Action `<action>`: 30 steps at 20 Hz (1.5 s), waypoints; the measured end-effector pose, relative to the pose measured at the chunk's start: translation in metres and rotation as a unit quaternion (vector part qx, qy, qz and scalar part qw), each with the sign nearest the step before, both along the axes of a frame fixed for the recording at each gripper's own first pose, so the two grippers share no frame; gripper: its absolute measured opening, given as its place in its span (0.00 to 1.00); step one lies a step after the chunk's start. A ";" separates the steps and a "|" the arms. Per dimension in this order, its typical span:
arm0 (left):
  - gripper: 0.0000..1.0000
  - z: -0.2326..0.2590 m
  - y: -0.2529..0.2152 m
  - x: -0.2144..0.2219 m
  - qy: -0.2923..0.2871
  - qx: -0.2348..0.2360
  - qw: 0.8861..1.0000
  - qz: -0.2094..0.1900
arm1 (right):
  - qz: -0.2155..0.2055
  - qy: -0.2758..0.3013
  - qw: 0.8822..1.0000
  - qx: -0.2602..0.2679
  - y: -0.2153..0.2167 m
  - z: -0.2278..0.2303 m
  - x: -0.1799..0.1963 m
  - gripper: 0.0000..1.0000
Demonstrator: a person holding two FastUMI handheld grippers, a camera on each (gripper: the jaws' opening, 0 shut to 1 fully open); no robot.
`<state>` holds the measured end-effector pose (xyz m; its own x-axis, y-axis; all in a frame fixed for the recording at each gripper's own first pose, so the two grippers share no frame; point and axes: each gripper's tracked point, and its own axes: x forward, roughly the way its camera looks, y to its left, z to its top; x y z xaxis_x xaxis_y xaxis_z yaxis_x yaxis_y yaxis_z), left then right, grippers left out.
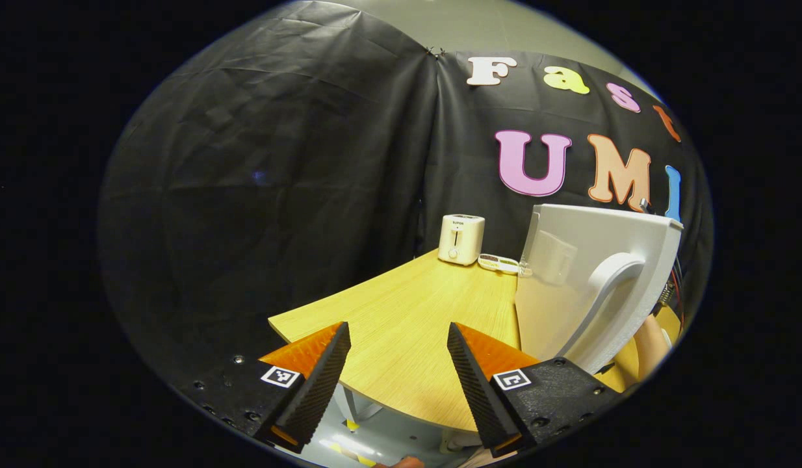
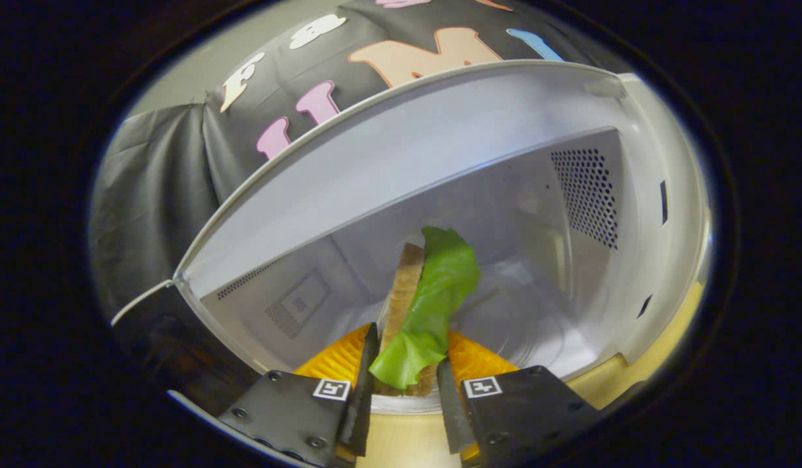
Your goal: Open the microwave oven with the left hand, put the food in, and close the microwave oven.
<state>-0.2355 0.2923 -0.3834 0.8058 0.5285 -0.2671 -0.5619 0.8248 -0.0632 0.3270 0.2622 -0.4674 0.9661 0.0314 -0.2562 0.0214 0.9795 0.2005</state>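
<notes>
The right tongs (image 2: 404,390) are closed on the food (image 2: 420,312), both ribbed black fingers pressed against its flanks: a slab of brown, grainy-crusted bread standing on edge with a soft, glossy green lettuce leaf draped and crinkled over it. Orange ribbed backing shows behind each finger, and square black-and-white markers sit on the matte black finger mounts. The food is held at the mouth of the microwave oven (image 2: 440,169), reaching into its cavity, above a round clear glass turntable (image 2: 537,325) that catches pale reflections. The cavity walls are smooth, light grey metal; a patch of small round perforations marks the right wall, and finer vent grids mark the left one.

The left tongs (image 1: 398,377) stand wide apart with nothing between them, their wedge-shaped black fingers finely serrated, orange behind. Beyond them lies the table (image 1: 414,325), a pale yellow wood-grain top with a curved edge. The microwave oven door (image 1: 596,286) stands swung open at the right, smooth white plastic with a rounded arched handle. Farther back on the table sit a boxy cream toaster (image 1: 461,239) and, just beside it, a small flat oval tray (image 1: 497,262).
</notes>
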 end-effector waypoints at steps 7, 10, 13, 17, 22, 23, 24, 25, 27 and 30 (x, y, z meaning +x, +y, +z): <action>0.92 -0.002 -0.005 0.002 0.005 0.000 1.000 -0.004 | -0.050 -0.002 0.994 -0.099 -0.036 -0.002 0.004 0.92; 0.93 -0.002 -0.006 0.004 0.006 0.000 1.000 -0.004 | -0.037 -0.007 0.991 -0.125 -0.039 -0.002 0.001 0.92; 0.93 -0.004 -0.009 0.006 0.008 -0.002 1.000 -0.005 | -0.018 -0.039 0.989 -0.145 -0.028 0.021 -0.010 0.92; 0.93 0.001 -0.013 0.004 0.002 0.000 1.000 -0.007 | 0.011 -0.065 0.986 -0.157 -0.010 0.052 -0.038 0.92; 0.93 0.010 -0.018 0.000 -0.006 0.013 1.000 -0.013 | 0.050 -0.084 0.982 -0.162 -0.001 0.081 -0.090 0.92; 0.93 0.011 -0.019 0.001 -0.008 0.014 1.000 -0.014 | 0.054 -0.083 0.981 -0.165 -0.003 0.086 -0.102 0.92; 0.93 0.012 -0.020 0.002 -0.009 0.013 1.000 -0.017 | 0.057 -0.082 0.981 -0.166 -0.004 0.091 -0.114 0.92; 0.93 0.012 -0.022 0.002 -0.009 0.012 1.000 -0.020 | 0.060 -0.081 0.981 -0.164 -0.006 0.095 -0.127 0.92; 0.93 0.013 -0.026 0.006 -0.011 0.010 1.000 -0.028 | 0.067 -0.084 0.982 -0.158 -0.014 0.108 -0.151 0.92; 0.96 0.016 -0.035 0.012 -0.019 0.007 0.999 -0.044 | 0.077 -0.089 0.980 -0.158 -0.038 0.119 -0.187 0.92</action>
<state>-0.2234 0.2573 -0.3672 0.8589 0.4580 -0.2291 -0.4841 0.8720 -0.0719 0.1395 0.2238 -0.3485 0.9864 0.1272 -0.1045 -0.1401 0.9819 -0.1271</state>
